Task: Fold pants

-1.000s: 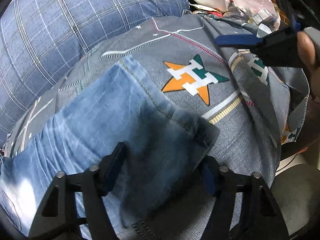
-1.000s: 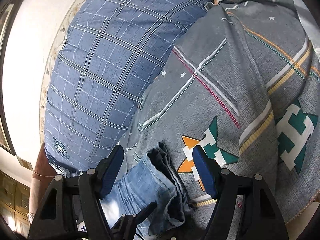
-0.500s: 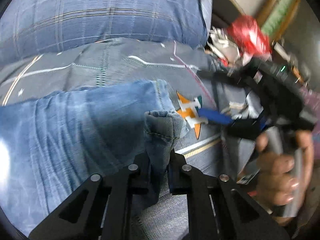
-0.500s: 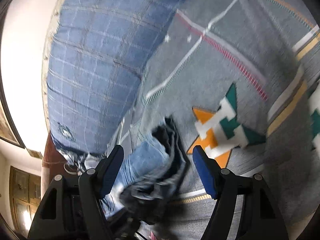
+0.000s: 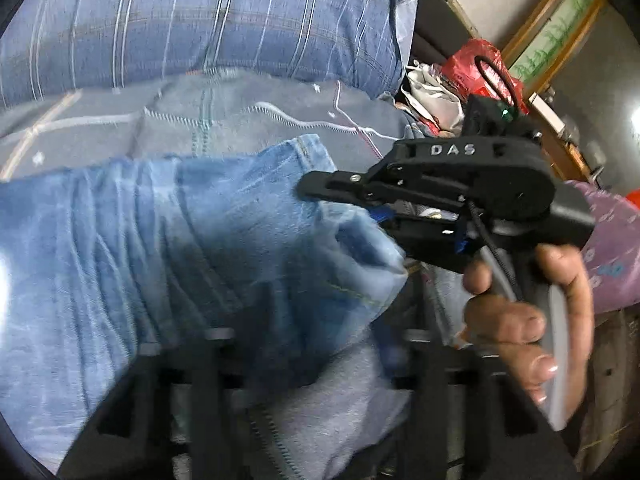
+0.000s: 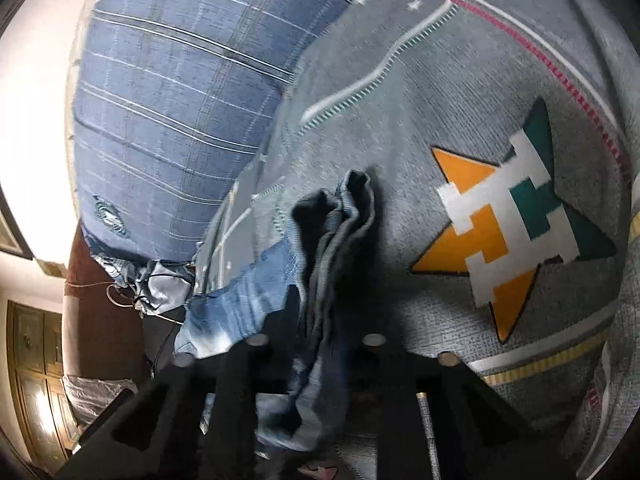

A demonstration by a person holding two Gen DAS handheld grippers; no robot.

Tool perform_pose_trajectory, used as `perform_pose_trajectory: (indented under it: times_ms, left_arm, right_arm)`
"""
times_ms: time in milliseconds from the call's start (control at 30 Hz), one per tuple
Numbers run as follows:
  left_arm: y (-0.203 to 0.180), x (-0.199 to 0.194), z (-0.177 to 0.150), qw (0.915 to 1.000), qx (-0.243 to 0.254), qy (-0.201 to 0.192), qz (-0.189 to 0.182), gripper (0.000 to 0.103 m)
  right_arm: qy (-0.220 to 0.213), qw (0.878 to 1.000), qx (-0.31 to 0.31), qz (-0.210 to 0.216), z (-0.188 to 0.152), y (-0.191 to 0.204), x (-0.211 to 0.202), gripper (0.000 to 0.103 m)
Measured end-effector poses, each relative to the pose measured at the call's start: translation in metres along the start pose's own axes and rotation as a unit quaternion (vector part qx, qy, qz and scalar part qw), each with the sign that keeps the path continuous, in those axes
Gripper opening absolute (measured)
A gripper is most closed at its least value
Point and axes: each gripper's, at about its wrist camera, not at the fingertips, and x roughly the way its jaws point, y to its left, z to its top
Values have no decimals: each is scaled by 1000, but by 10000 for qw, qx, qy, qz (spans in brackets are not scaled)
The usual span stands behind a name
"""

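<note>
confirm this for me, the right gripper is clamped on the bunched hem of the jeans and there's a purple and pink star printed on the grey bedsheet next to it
Not quite. The star on the grey bedsheet is orange and green with a white emblem, not purple and pink; the right wrist view shows it. The rest holds: the right gripper is clamped on the bunched hem of the jeans.

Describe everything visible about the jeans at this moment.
The jeans are faded light-blue denim with whitish wear streaks, stitched seams and a hemmed leg end. They lie on the grey bedspread. The right gripper is shut on the bunched hem; the left gripper is opening with denim between its fingers.
</note>
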Motion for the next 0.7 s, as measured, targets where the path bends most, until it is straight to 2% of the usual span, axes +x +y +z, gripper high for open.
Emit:
perform_pose_trajectory:
  times_ms: [33, 200, 300, 367, 500, 600, 633, 700]
  left_arm:
    - [-4, -3, -2, 9998, 108, -137, 92, 71]
    - [-22, 0, -5, 9981, 555, -197, 174, 72]
    - [-32, 2, -6, 9953, 812, -329, 406, 72]
    - [-37, 9, -2, 9919, 1004, -326, 713, 72]
    - [-42, 15, -7, 9832, 1486, -401, 979, 71]
    - [-43, 18, -9, 9842, 1486, -391, 885, 45]
    - [-44, 17, -9, 9844, 1493, -379, 853, 28]
    - [-46, 11, -8, 9827, 1516, -483, 954, 23]
  right_arm:
    - [-53, 9999, 18, 107, 0, 1, -3, 11]
    - [-33, 9988, 177, 464, 0, 1, -4, 10]
    - [26, 9975, 240, 661, 1, -1, -7, 10]
    - [121, 9961, 272, 831, 1, -4, -10, 10]
    - [182, 9941, 369, 1003, 0, -9, -12, 10]
    - [226, 9942, 205, 1028, -3, -1, -11, 10]
    - [231, 9941, 159, 1050, -3, 1, -11, 10]
    - [219, 9937, 5, 1102, -5, 10, -12, 10]
